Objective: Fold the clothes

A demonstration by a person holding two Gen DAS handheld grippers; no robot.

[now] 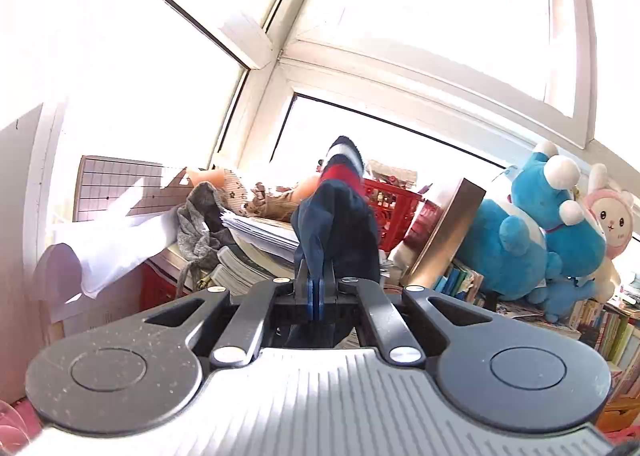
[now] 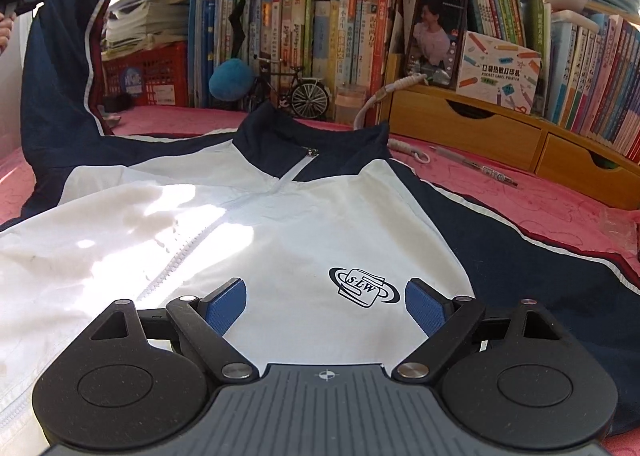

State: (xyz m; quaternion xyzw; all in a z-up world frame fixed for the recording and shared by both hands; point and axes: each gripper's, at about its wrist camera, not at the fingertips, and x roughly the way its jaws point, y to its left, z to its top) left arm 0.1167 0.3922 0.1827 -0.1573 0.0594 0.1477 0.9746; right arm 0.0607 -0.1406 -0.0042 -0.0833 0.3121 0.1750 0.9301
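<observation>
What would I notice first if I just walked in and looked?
Probably the big white and navy jacket spread flat on the pink bed cover, with its round logo on the chest. Its one sleeve is lifted into the air at the left, pinched in the left gripper. Behind it, a crowded row of books and blue plush toys stand out.

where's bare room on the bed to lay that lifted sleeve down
Free: the pink bedspread between the jacket and the wooden drawers, apart from a pen. Also a pink strip before the red crate. Crowded: around the toy bicycle.
</observation>
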